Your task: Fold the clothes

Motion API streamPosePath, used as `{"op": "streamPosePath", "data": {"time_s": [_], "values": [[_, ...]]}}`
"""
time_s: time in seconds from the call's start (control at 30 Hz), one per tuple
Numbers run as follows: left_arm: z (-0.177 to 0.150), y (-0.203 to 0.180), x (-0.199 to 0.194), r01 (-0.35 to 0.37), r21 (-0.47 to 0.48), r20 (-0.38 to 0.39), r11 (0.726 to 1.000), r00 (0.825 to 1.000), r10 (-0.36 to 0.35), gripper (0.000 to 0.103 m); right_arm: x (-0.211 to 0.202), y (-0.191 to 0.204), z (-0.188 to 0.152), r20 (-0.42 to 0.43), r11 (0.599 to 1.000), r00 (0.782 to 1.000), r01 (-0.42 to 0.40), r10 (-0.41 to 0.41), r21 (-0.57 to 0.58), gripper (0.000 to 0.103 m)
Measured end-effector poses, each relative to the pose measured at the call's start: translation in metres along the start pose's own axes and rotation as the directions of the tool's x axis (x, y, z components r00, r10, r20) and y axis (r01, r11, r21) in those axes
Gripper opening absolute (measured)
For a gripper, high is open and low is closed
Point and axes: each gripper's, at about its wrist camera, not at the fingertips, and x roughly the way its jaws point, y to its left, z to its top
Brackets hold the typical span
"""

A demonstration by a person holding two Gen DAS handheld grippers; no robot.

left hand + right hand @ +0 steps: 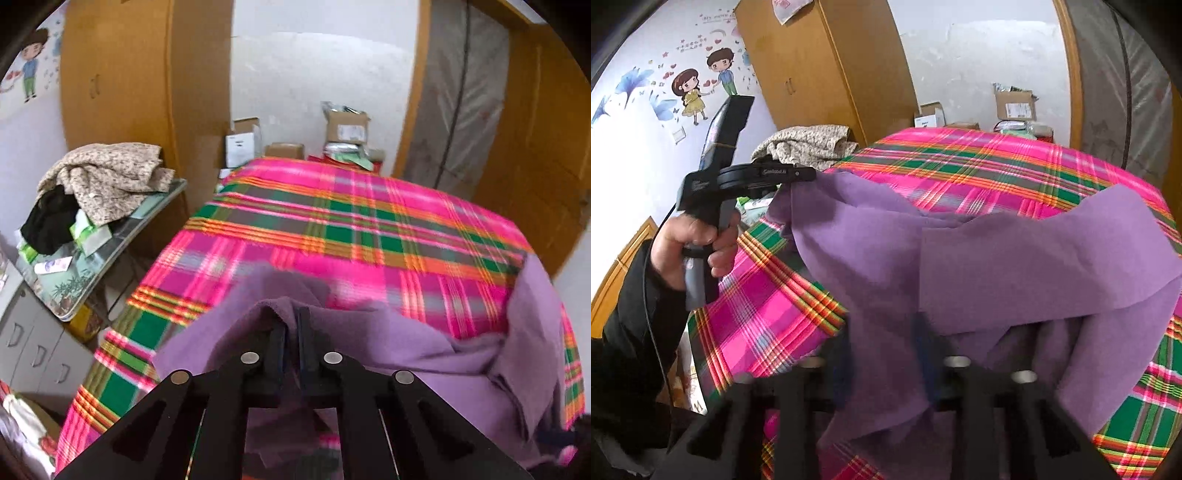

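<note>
Both my claws, left gripper and right gripper, pinch the purple garment lifted over the plaid bed to spread it for folding.

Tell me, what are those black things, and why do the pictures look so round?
Those are tongs a person squeezes by hand; no robot here. Each has a wide-eyed camera looking along its fingers, which bends the picture. One picture looks along the left tongs, pinched shut on a purple cloth. The other looks from the right tongs, which the cloth covers, and shows the person's hand holding the left ones. The cloth hangs above a pink plaid bedspread, ready for folding.
</note>
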Motion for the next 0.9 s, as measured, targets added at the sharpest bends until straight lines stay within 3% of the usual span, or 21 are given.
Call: {"op": "streamPosePath", "data": {"time_s": [0.13,0.23,0.37,0.47,0.5,0.53,0.6,0.9], "values": [[-0.021,-0.005,-0.017,0.038,0.027,-0.001,0.999,0.999,-0.038,0.024,-0.001,0.006,0.004,0.021,1.000,0.999,-0.025,0.025,-0.008,0.003],[-0.034,-0.014,-0.034,0.092,0.045,0.015,0.995,0.996,-0.093,0.025,-0.002,0.009,0.018,0.044,0.998,0.997,-0.059,0.059,-0.009,0.003],[-0.051,-0.028,-0.056,0.171,0.073,0.036,0.983,0.984,-0.174,0.032,-0.013,0.015,0.051,0.134,0.995,0.986,-0.097,0.100,-0.025,0.003],[-0.063,-0.038,-0.072,0.228,0.094,0.051,0.969,0.971,-0.234,0.033,-0.017,0.015,0.074,0.201,0.997,0.977,-0.068,0.073,-0.031,0.003],[-0.068,-0.041,-0.078,0.247,0.101,0.055,0.964,0.966,-0.254,0.035,-0.012,0.012,0.081,0.191,0.998,0.980,-0.055,0.058,-0.020,0.004],[-0.072,-0.045,-0.083,0.266,0.109,0.060,0.958,0.960,-0.274,0.046,-0.007,0.009,0.083,0.177,0.999,0.983,-0.050,0.051,-0.010,0.004],[-0.080,-0.052,-0.094,0.303,0.124,0.068,0.945,0.947,-0.313,0.057,0.003,0.005,0.084,0.150,0.999,0.988,-0.047,0.045,0.009,0.005],[-0.105,-0.087,-0.082,0.419,0.209,-0.030,0.884,0.906,-0.422,0.057,0.005,-0.003,0.072,0.130,0.999,0.991,-0.035,0.033,0.016,0.006]]}}
